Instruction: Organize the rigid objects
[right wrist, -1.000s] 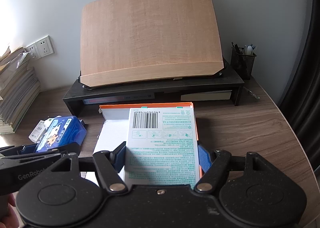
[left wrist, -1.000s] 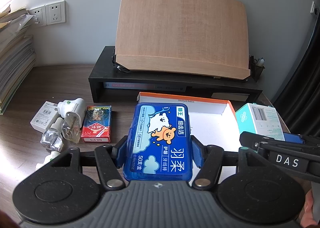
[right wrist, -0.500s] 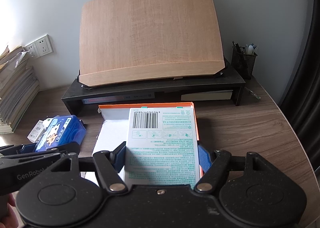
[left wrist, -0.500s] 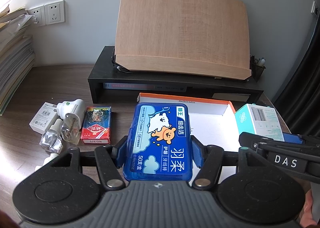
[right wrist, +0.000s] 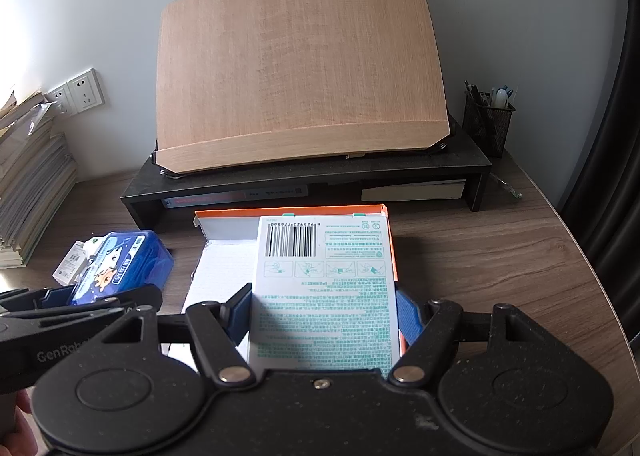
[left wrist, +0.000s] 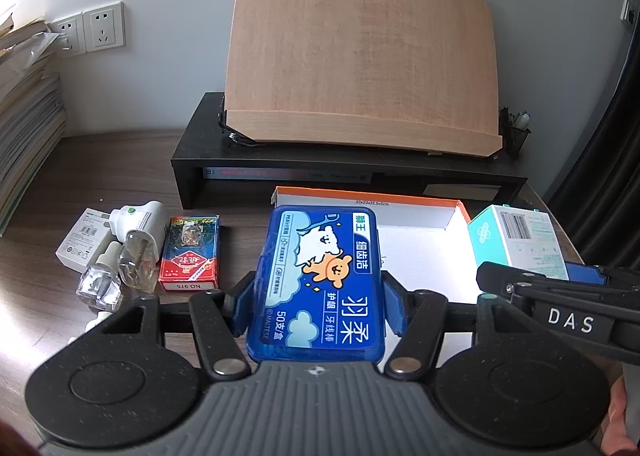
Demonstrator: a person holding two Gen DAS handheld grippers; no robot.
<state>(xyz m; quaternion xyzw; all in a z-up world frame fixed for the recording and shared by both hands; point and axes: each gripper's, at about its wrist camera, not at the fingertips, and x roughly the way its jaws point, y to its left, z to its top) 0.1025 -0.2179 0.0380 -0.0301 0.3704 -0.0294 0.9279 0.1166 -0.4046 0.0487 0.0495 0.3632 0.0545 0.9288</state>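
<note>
Blue padded fingers [left wrist: 394, 306] of the left gripper [left wrist: 316, 308] pinch a blue plastic floss-pick case with a cartoon bear label [left wrist: 322, 280] by its long sides, holding it flat above the dark wood desk [left wrist: 100, 172], at the left edge of a shallow open cardboard tray with orange outer walls and a white inside [left wrist: 420, 252]. The right gripper [right wrist: 324, 316] clamps a white carton printed with teal text and a barcode [right wrist: 324, 280] in the same way, over the right part of that tray. Left of the tray on the desk lie a red pack of playing cards [left wrist: 190, 258], two clear refill bottles, one fitted to a white plug-in unit [left wrist: 136, 244], and a small white box [left wrist: 80, 240]. Behind the tray stands a black monitor riser [left wrist: 344, 164] bearing a tilted curved wooden board [left wrist: 360, 56]. A black mesh pen holder [right wrist: 488, 124] sits at the riser's right end.
</note>
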